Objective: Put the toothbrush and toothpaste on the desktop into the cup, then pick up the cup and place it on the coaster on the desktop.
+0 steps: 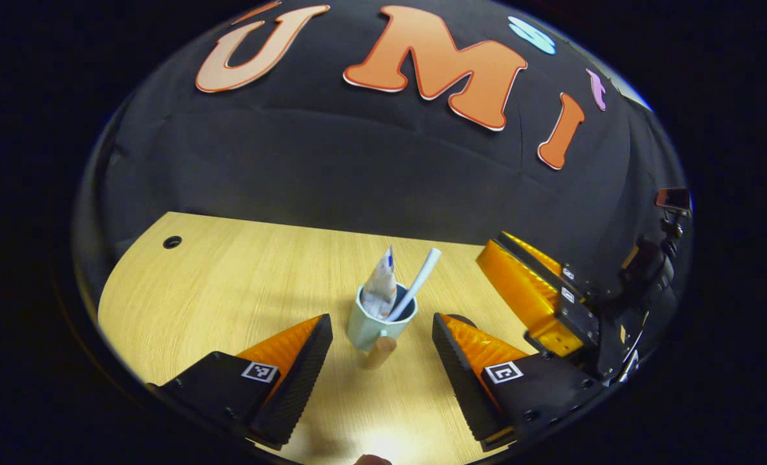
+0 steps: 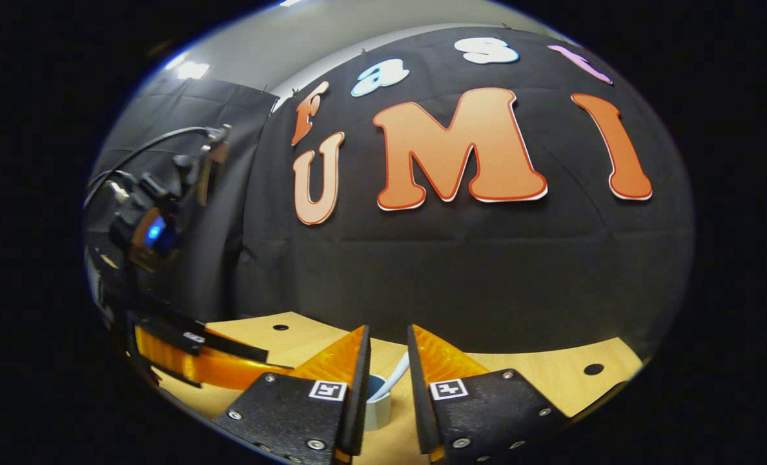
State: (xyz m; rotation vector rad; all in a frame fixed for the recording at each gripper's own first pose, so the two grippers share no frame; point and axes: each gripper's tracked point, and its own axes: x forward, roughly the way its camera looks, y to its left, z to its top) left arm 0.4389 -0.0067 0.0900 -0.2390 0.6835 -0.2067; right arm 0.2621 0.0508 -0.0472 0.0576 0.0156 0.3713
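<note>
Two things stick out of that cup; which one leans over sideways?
The toothbrush slants right across the cup; the toothpaste stands nearly upright.

Black cloth wall [image 2: 461, 271], light wooden desktop [image 1: 228, 284] with grommet holes

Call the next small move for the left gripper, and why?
Probably ease the left gripper forward and close on the cup. The toothbrush and toothpaste already stand in it, and its fingers are open, straddling the cup without touching. The right gripper is nearly closed and holds nothing.
</note>
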